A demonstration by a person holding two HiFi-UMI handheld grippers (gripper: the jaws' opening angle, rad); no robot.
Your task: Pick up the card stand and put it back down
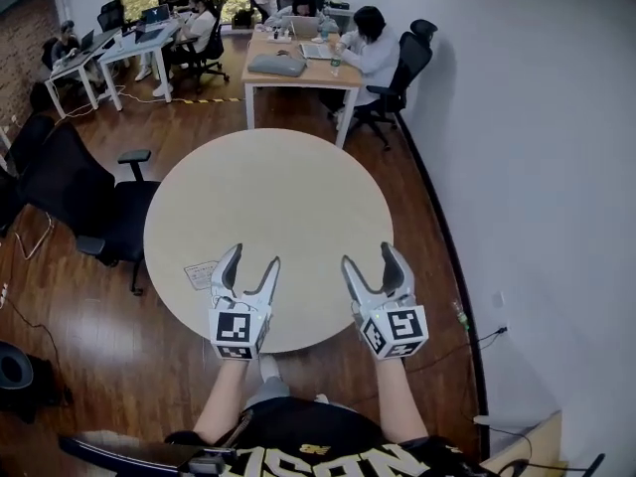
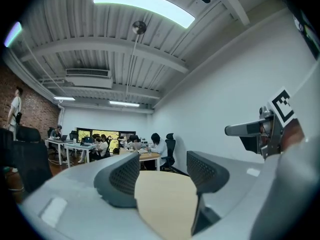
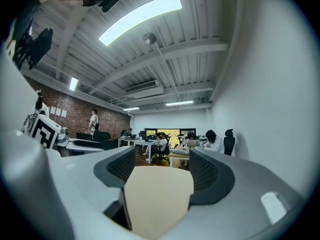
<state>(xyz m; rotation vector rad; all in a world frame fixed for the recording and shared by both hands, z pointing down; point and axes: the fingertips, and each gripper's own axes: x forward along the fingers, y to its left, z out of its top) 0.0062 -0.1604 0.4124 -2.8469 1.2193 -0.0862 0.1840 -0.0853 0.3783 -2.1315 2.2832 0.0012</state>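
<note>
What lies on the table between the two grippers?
Nothing: the head view shows only bare table between the left gripper and the right gripper.

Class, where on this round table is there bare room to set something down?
The table is bare across its middle and far half. The near edge is crowded: card stand at the left rim, left tool beside it, right tool to its right.

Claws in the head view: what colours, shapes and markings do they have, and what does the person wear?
The left claw and right claw are light grey and curved, with dark grey dimpled pads. Behind each sits a cube with black-and-white square markers. The person wears a black top with pale lettering.
</note>
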